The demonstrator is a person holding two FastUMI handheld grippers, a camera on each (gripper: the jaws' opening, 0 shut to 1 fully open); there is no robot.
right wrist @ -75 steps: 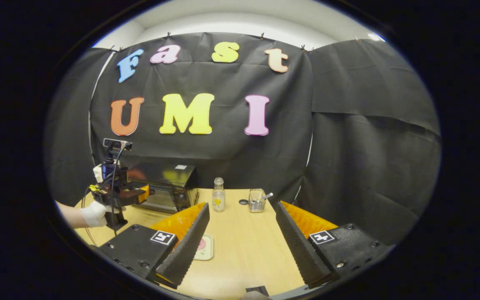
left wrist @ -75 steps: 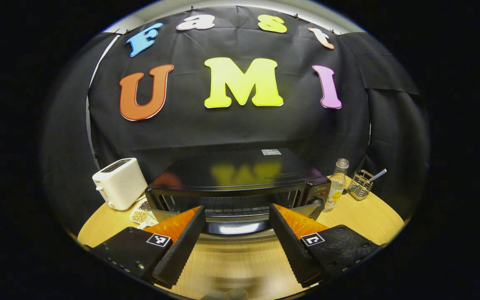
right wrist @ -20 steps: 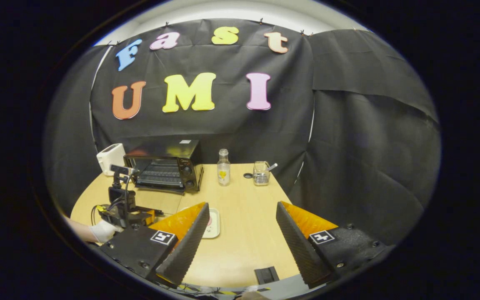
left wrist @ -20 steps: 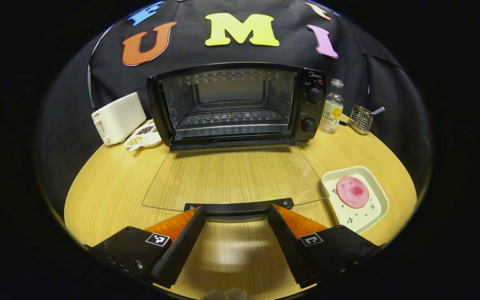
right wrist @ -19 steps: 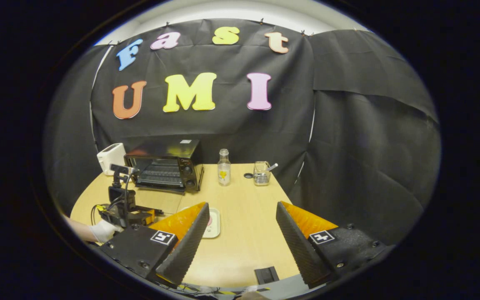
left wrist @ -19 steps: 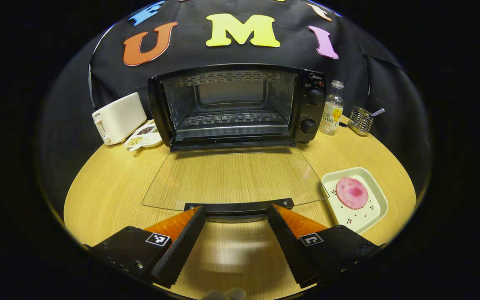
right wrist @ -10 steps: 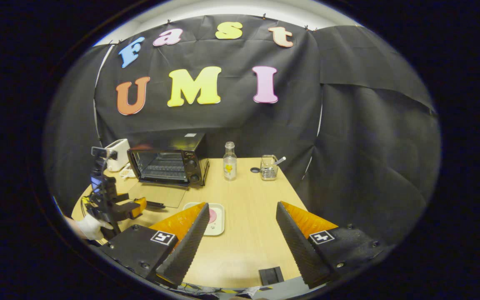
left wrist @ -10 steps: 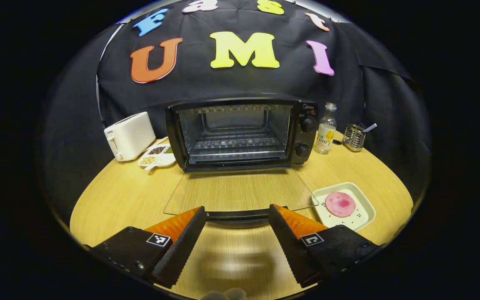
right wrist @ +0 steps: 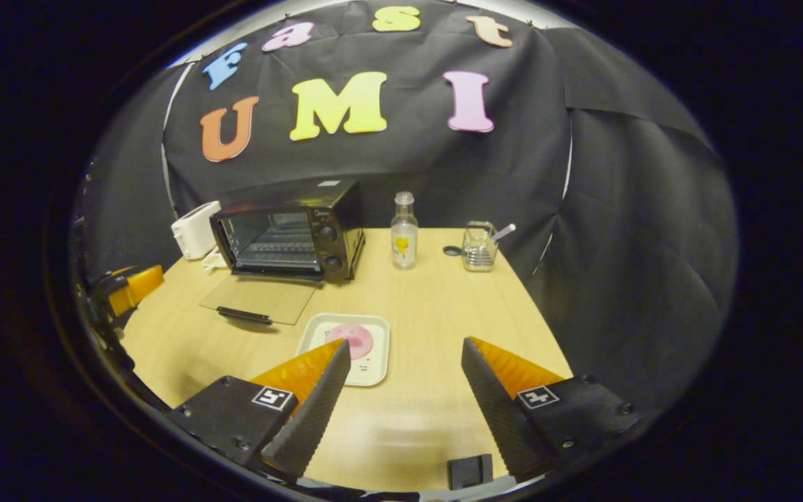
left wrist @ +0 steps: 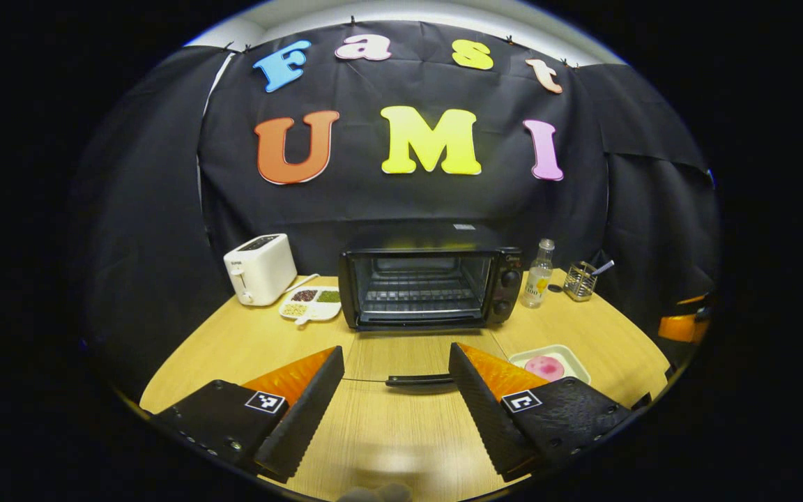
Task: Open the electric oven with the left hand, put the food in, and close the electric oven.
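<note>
The black electric oven stands at the back of the round wooden table, its cavity and wire rack in plain sight. Its glass door lies flat on the table with the dark handle nearest me. My left gripper hovers open just short of that handle, touching nothing. A pink round slice of food lies on a pale square plate, in front of the oven to its right. My right gripper is open just behind the plate, holding nothing. The plate sits right of the door.
A white toaster and a divided snack dish stand left of the oven. A clear bottle and a wire basket with a spoon stand to its right. A small black block sits at the near table edge.
The oven door went from shut to flat open. My left gripper has drawn back and up from the handle. My right gripper has tipped down and closed in on the plate.
</note>
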